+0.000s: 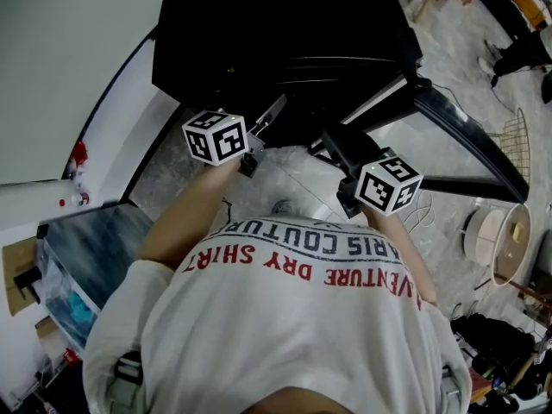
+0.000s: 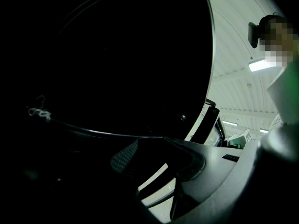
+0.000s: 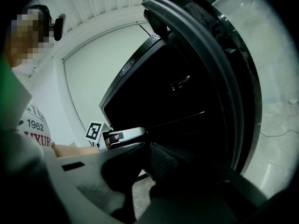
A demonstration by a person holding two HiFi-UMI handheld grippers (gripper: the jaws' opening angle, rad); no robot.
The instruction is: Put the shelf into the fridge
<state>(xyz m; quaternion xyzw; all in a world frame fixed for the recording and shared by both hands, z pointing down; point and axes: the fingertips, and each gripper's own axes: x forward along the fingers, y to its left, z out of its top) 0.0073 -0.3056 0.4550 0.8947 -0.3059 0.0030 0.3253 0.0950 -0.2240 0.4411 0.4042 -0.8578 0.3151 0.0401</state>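
1. The left gripper (image 2: 156, 158) pointed into the dark fridge (image 1: 285, 33), jaws moderately wide. The shelf edge ran just beside them, and the pads did not press on it.
2. The shelf (image 1: 295, 172) lay level between both grippers at the fridge mouth.
3. The right gripper (image 3: 142, 167) was clamped narrow on the shelf's right edge.
4. The door (image 1: 470, 149) stood open at right.

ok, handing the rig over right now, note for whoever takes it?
Left tool: jaws apart, nothing pinched; a thin edge, probably the shelf, runs up to them.
Right tool: jaws almost shut, hold unclear.
Fridge open, door at the right.
Done: both tools at the opening.
Left: confirm the shelf sits in, then withdraw.
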